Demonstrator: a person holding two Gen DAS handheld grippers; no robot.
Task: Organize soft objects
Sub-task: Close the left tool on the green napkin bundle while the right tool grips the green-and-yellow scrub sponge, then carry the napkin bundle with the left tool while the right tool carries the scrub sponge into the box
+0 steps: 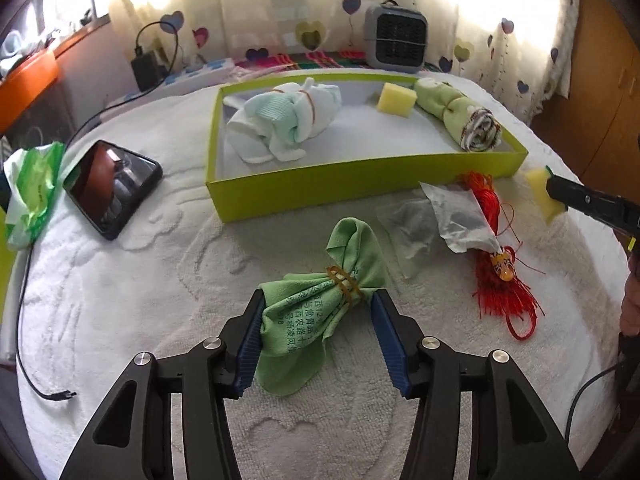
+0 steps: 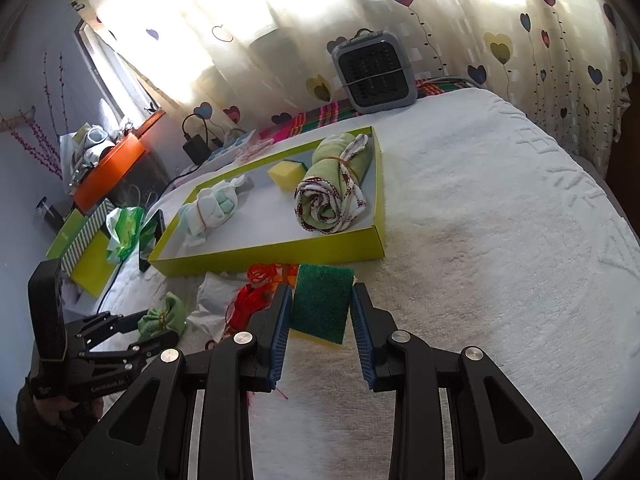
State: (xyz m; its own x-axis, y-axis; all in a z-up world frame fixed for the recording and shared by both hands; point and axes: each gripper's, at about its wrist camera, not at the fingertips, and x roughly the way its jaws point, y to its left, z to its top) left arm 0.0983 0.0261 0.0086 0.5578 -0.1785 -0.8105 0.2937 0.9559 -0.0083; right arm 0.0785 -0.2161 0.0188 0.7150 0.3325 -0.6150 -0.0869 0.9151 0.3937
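Across a white textured bedspread (image 2: 500,208), before heart-print curtains (image 2: 520,40), lies a lime tray (image 1: 320,188). Left gripper (image 1: 318,326) fingers straddle the banded green cloth (image 1: 320,308), partly open; right gripper (image 2: 320,320) fingers clamp a green-topped sponge (image 2: 322,300).

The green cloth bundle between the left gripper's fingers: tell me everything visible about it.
The green cloth bundle is a thin, soft-looking light green cloth with darker green printed characters, cinched at its middle by a yellowish rubber band. One gathered end puffs out toward the box; the other fans out flat toward the camera. It lies on the white textured bedspread, between the left gripper's blue pads. The left pad touches the cloth; the right pad is just clear of it.
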